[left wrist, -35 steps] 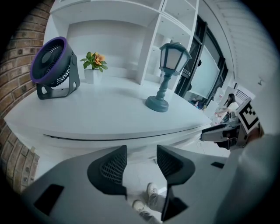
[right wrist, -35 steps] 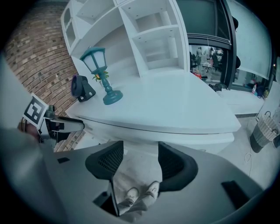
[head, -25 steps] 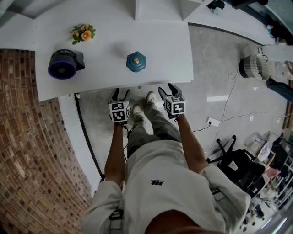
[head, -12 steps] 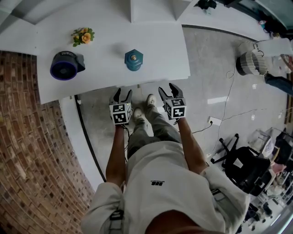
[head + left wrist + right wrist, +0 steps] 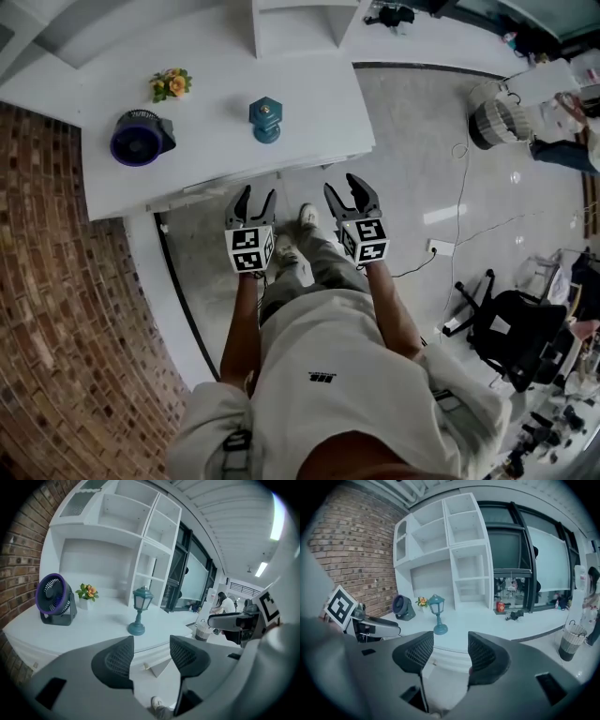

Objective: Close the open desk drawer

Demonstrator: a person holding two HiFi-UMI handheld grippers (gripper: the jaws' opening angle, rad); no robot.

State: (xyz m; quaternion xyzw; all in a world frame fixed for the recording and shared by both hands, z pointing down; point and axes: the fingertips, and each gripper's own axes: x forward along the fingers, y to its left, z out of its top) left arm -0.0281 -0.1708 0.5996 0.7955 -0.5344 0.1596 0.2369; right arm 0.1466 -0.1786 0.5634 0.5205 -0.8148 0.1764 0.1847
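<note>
**A:** Surface and room first?

**B:** A white desk (image 5: pixel 309 103) is standing against a brick wall (image 5: pixel 56 281). A white shelf unit (image 5: pixel 136 541) is rising at the back of it. A glossy grey floor (image 5: pixel 422 141) is spreading away to the right.

**A:** What is sitting on the desktop?

**B:** A purple fan (image 5: pixel 141 139) is sitting at the left, with a small pot of orange flowers (image 5: pixel 171 84) just behind it. A teal lantern lamp (image 5: pixel 265 119) is standing upright nearer the middle. All three are sitting apart from one another.

**A:** Where is the drawer?

**B:** The drawer (image 5: pixel 157 665) is hanging under the desk's front edge and projecting a little way out. In the left gripper view its white corner is showing below the desktop, in the gap between the jaws.

**A:** And the grippers?

**B:** The left gripper (image 5: pixel 255 193) and the right gripper (image 5: pixel 343 184) are hovering side by side, just short of the desk front. They are above the person's shoe (image 5: pixel 307 217). Each is holding its jaws spread apart and gripping nothing, and neither is touching the drawer.

**A:** What is lying around them?

**B:** Bare floor is lying between the jaws and the desk front. Off to the right, a pale wastebasket (image 5: pixel 495 122) and a black office chair (image 5: pixel 511 328) are standing well apart from the desk.
</note>
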